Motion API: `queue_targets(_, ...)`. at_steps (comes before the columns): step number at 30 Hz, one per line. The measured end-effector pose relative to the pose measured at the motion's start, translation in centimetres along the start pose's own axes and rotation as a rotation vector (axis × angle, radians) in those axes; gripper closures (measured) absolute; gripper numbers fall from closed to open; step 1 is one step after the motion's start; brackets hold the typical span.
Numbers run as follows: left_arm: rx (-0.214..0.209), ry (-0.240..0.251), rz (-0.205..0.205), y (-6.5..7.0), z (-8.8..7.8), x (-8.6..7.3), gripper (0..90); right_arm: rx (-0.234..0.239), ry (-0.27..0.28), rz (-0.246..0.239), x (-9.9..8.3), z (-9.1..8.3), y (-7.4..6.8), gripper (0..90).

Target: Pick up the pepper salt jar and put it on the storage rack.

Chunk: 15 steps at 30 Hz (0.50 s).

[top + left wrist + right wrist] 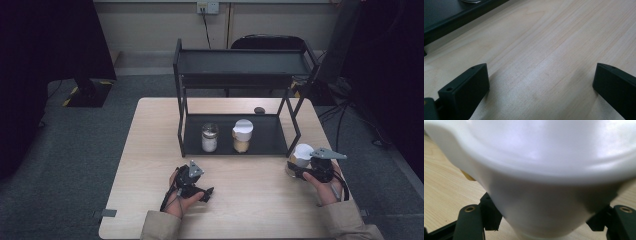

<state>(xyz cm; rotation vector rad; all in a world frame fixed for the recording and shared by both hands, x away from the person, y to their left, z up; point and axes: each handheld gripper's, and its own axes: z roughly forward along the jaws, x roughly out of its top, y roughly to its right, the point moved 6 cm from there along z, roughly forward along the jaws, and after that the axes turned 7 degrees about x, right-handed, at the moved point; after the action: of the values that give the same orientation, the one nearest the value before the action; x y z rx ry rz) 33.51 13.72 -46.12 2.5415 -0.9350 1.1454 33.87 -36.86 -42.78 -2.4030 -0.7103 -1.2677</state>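
My right gripper at the table's right side is shut on a jar with a white lid. In the right gripper view that white lid looms close, and both black jaws press against its narrower lower part, with the right gripper low over the wood. Near the table's front middle my left gripper rests on the wood. In the left gripper view the left gripper stands open with bare tabletop between the jaws.
A black two-tier rack stands at the back of the wooden table. On its lower shelf stand a clear jar with white contents and a white-lidded jar with yellowish contents. A small dark object lies behind the rack.
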Motion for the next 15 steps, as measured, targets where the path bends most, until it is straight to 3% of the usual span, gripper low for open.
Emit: queue_targets(15, 0.0, 0.0, 0.0, 0.0, 0.0, 0.0, 0.1, 0.056, -0.004, -0.041, 1.3, -0.5, -0.8, 30.5)
